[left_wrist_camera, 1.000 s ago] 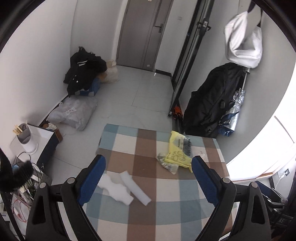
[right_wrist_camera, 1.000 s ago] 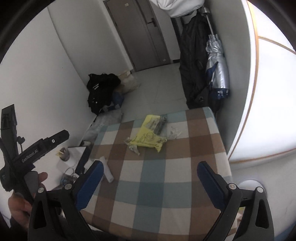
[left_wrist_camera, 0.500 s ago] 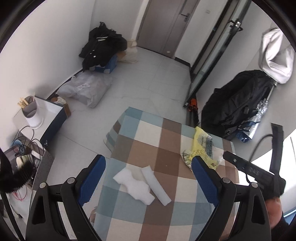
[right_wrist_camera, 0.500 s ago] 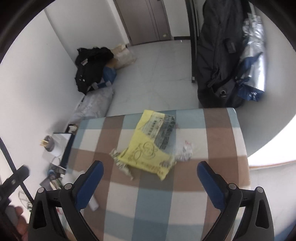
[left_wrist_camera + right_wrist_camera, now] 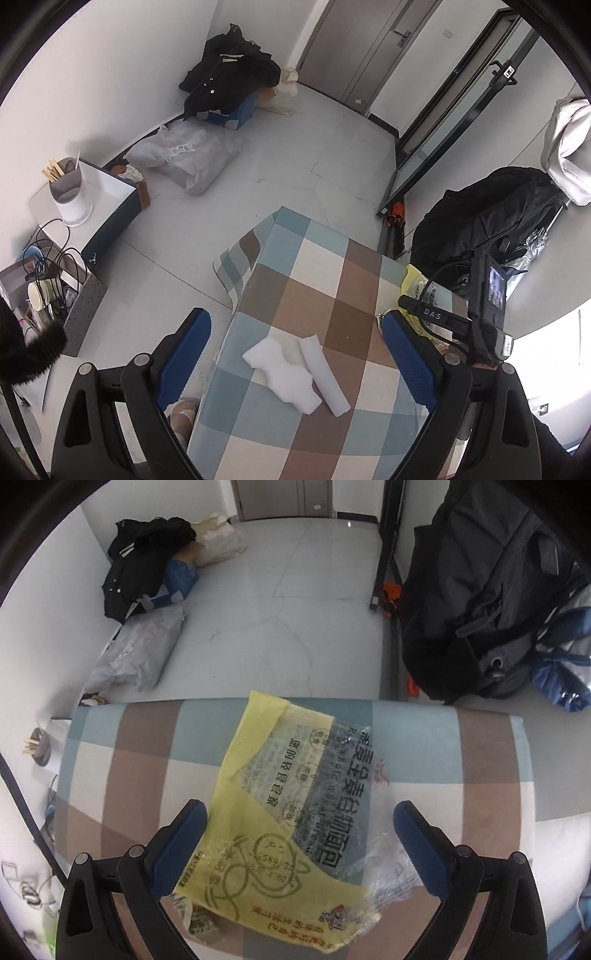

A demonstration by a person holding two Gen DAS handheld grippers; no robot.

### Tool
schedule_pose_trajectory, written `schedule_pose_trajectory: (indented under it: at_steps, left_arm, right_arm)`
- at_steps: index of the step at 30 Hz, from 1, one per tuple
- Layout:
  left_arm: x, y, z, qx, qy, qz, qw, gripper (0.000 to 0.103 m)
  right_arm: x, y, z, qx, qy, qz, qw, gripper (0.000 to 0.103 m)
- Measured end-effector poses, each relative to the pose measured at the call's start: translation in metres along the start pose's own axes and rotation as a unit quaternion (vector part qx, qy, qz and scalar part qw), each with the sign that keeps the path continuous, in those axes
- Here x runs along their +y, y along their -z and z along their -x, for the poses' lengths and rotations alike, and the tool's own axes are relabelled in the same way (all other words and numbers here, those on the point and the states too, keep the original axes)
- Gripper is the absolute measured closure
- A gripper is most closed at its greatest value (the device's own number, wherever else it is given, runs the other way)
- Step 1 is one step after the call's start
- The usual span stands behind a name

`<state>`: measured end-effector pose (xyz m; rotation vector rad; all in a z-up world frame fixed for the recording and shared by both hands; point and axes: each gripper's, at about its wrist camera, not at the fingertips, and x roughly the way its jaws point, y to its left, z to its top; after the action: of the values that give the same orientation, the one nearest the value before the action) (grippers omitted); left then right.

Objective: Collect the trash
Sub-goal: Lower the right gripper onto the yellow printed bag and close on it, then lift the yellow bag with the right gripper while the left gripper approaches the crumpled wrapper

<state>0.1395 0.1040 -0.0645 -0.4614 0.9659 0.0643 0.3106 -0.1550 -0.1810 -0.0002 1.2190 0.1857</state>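
Apparently both tongs were spread wide and held nothing: the right gripper point(image 5: 299, 834) hung over the flat yellow plastic bread wrapper point(image 5: 280, 834) on the checked tablecloth point(image 5: 140, 771), probably to straddle it, while the left gripper point(image 5: 295, 343) faced the two white foam pieces point(image 5: 291, 373)

Between the right tongs point(image 5: 297, 834), a yellow wrapper point(image 5: 273, 853) of thin crinkly plastic film, glossy, with a clear crumpled patch toward the right finger, lies on the surface point(image 5: 147, 775), a matt woven checked cloth. Ahead of the left tongs point(image 5: 295, 350), two white foam pieces point(image 5: 291, 369) look soft and matt; both tongs show matt black plastic arms with textured blue pads point(image 5: 184, 354).
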Motion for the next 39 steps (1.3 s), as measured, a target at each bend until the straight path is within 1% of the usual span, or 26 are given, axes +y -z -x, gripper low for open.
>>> schedule_pose_trajectory:
  at_steps: [3,7,9,12,14,15,17,19,21,23,28,33,37,39]
  left_arm:
    - [0.001,-0.001,-0.001,0.005,0.006,0.001,1.0000,0.011]
    - [0.003,-0.002,-0.002,0.009,0.007,0.007,0.9999,0.011]
    - [0.005,-0.002,-0.002,0.009,0.007,0.009,0.9999,0.011]
    - [0.006,-0.002,-0.002,0.009,0.006,0.011,0.9999,0.011]
    - [0.006,-0.001,-0.003,0.012,0.006,0.011,0.9998,0.011]
    - [0.006,-0.001,-0.004,0.013,0.005,0.011,0.9998,0.011]
    - [0.006,0.000,-0.005,0.015,0.002,0.009,0.9998,0.011]
    - [0.006,0.000,-0.006,0.017,0.002,0.008,0.9998,0.011]
    - [0.005,0.001,-0.007,0.018,0.002,0.006,0.9998,0.011]
    - [0.004,0.002,-0.007,0.018,-0.001,0.003,0.9998,0.011]
    - [-0.002,0.004,-0.009,0.017,-0.011,-0.007,0.9998,0.011]
    - [-0.012,0.012,-0.010,0.015,-0.026,-0.029,0.9991,0.011]
    - [-0.019,0.020,-0.016,0.025,-0.026,-0.042,0.9984,0.011]
    - [-0.024,0.023,-0.020,0.031,-0.030,-0.054,0.9976,0.011]
  right_arm:
    - [0.009,0.001,-0.003,0.005,0.022,0.025,0.999,0.000]
    - [0.015,0.005,-0.001,0.004,0.020,0.039,0.999,0.000]
    - [0.015,0.007,0.001,0.000,0.020,0.041,0.999,0.002]
    - [0.014,0.011,0.004,-0.006,0.019,0.045,0.999,0.009]
    - [0.009,0.019,0.010,-0.016,0.016,0.050,0.999,0.020]
    - [0.007,0.023,0.013,-0.019,0.014,0.054,0.998,0.022]
    - [0.003,0.027,0.018,-0.023,0.011,0.059,0.998,0.037]
    - [-0.004,0.034,0.024,-0.022,0.003,0.058,0.998,0.047]
    - [-0.010,0.037,0.027,-0.021,-0.013,0.055,0.998,0.051]
    - [-0.015,0.044,0.031,-0.019,-0.019,0.056,0.998,0.059]
    - [-0.022,0.058,0.042,-0.015,-0.038,0.051,0.998,0.064]
    - [-0.028,0.076,0.067,-0.035,-0.067,0.050,0.996,0.064]
    - [-0.034,0.098,0.089,-0.050,-0.100,0.054,0.992,0.064]
    - [-0.035,0.109,0.099,-0.059,-0.103,0.064,0.991,0.064]
